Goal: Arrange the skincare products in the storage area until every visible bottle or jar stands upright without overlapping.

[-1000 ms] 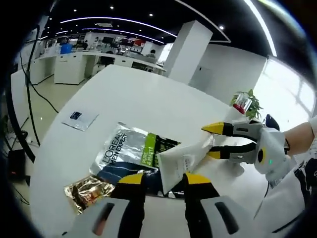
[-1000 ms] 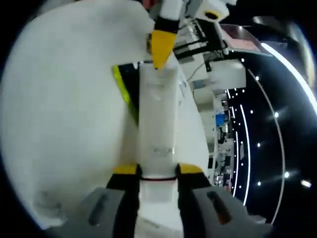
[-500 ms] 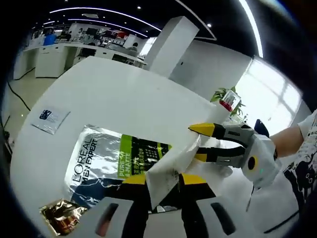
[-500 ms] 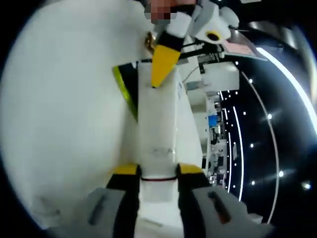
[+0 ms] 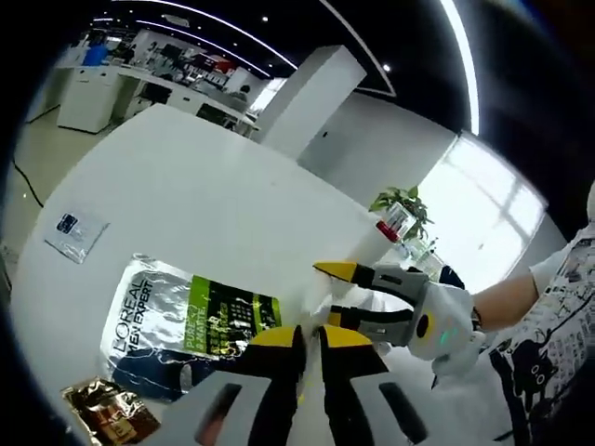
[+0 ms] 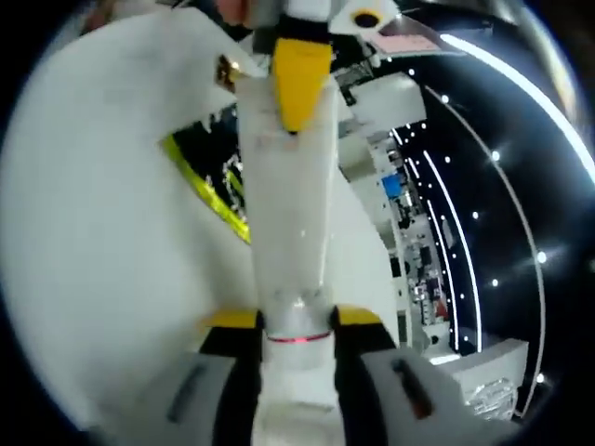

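White plastic squeeze tube (image 6: pixel 284 214) clamped mid-air between right gripper (image 6: pixel 296 321) at cap and left gripper (image 5: pixel 309 336) at crimp, awaiting standing upright beside silver foil sachet (image 5: pixel 186 316).

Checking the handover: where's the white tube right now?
The tube runs up the middle of the right gripper view, its cap end in the right gripper, its far end pinched by the left gripper, above the table.

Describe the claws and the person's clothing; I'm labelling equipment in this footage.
Each claw has black jaws tipped yellow on a grey-white body. The right claw shows a small green light. The left claw looks alike. The person wears a white black-patterned shirt.
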The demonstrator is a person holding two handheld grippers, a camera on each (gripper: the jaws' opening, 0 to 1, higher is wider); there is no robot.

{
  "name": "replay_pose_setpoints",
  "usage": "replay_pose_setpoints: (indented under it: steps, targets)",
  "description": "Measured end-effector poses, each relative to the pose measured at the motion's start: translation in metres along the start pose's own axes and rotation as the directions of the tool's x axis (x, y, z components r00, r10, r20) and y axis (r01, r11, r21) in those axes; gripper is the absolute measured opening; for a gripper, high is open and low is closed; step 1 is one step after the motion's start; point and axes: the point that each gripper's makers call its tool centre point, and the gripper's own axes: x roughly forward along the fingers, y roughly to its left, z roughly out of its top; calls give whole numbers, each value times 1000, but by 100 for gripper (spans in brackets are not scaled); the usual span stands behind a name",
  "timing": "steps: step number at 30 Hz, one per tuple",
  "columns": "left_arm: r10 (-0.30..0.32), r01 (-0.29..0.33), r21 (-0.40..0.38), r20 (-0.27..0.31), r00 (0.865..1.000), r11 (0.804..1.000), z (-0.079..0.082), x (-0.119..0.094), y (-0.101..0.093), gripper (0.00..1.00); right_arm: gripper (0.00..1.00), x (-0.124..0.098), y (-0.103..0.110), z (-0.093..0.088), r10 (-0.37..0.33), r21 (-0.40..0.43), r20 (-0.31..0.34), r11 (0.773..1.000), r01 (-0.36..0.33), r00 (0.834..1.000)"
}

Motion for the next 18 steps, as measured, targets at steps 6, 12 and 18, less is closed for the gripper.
replay_pose_setpoints:
  steps: [6, 12, 18]
  targets:
    - [-11, 11, 7, 0, 1000, 1000, 6, -2, -13, 7, 27, -2, 1, -3, -1, 92, -22, 996, 3, 1000]
    - [-17, 13, 71, 54, 998, 997, 23, -3, -30, 7, 27, -7, -3, -4, -12, 278, -22, 960, 17, 1000]
    - [-7, -2, 147, 61, 998, 989, 33, 0, -43, 7, 27, -11, -4, -5, -20, 389, -25, 921, 28, 999]
